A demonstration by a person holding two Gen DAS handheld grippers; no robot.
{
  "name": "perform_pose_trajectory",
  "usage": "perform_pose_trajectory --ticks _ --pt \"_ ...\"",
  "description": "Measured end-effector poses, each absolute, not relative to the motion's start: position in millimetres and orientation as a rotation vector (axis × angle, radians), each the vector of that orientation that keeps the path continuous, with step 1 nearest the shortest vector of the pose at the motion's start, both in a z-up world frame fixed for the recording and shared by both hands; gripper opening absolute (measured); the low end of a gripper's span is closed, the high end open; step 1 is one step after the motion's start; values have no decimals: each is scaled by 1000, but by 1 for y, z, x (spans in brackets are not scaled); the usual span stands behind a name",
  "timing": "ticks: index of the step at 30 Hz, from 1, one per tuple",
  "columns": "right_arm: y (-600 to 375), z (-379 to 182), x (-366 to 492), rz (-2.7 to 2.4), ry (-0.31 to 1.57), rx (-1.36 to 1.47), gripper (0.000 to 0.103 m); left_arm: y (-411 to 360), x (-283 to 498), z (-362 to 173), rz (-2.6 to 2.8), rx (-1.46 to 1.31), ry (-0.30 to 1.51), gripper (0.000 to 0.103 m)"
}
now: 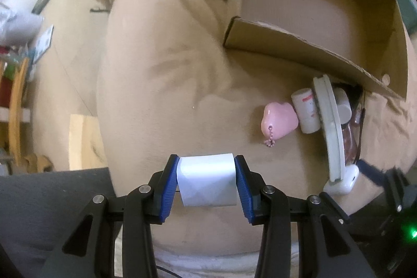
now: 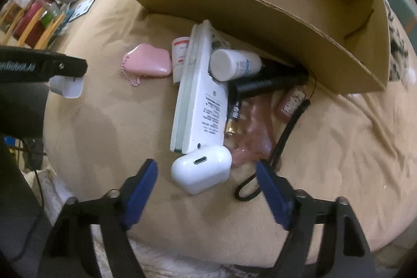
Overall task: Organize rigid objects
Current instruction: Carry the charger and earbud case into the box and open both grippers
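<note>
Cardboard first: the box (image 2: 260,4) lies ahead of your right gripper (image 2: 207,176), open side up, its long axis running left to right, its far end cut off by the frame. On the tan blanket (image 2: 338,147) in front of it sits the pile. The white remote (image 2: 200,95) lies face down, long axis running away from you toward the box, its far end tucked against the wall. A black tube (image 2: 265,85) and a white bottle (image 2: 234,64) lie crosswise, partly hidden under the box edge. What the clear pinkish thing (image 2: 255,132) is, you cannot tell. The pink pouch (image 2: 146,63) lies apart to the left, chain trailing toward you. The earbud case (image 2: 200,171) lies just ahead of your right jaws, port facing you; the blue pads (image 2: 140,186) stand clear of it on either side, released. Your left gripper (image 1: 207,179) is clenched on a small white block (image 1: 207,179), lifted off the blanket, the pile off to its right.
</note>
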State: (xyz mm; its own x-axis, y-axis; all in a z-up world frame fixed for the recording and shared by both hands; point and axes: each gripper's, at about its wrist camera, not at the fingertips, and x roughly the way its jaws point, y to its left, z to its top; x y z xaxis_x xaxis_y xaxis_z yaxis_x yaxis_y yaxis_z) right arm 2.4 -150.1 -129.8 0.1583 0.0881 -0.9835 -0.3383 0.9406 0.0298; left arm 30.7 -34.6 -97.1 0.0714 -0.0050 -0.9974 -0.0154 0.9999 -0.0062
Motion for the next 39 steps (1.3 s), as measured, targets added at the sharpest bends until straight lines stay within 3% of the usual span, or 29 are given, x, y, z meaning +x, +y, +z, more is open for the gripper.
perform_pose_trajectory --ticks 1,2,17,28,39 --pt "-151 -129 4 309 1392 -210 50 -35 38 -94 8 -21 1497 38" --pt "-151 -130 4 313 1400 -198 43 -37 37 -90 8 -19 1486 38" --pt "-197 -105 -5 255 1314 -64 43 7 49 -109 58 -58 1453 38" --pt "-220 -63 -13 252 1104 94 43 20 54 -117 59 -57 1449 38" --pt "-236 -29 -6 262 985 217 43 5 47 -75 92 5 1294 37"
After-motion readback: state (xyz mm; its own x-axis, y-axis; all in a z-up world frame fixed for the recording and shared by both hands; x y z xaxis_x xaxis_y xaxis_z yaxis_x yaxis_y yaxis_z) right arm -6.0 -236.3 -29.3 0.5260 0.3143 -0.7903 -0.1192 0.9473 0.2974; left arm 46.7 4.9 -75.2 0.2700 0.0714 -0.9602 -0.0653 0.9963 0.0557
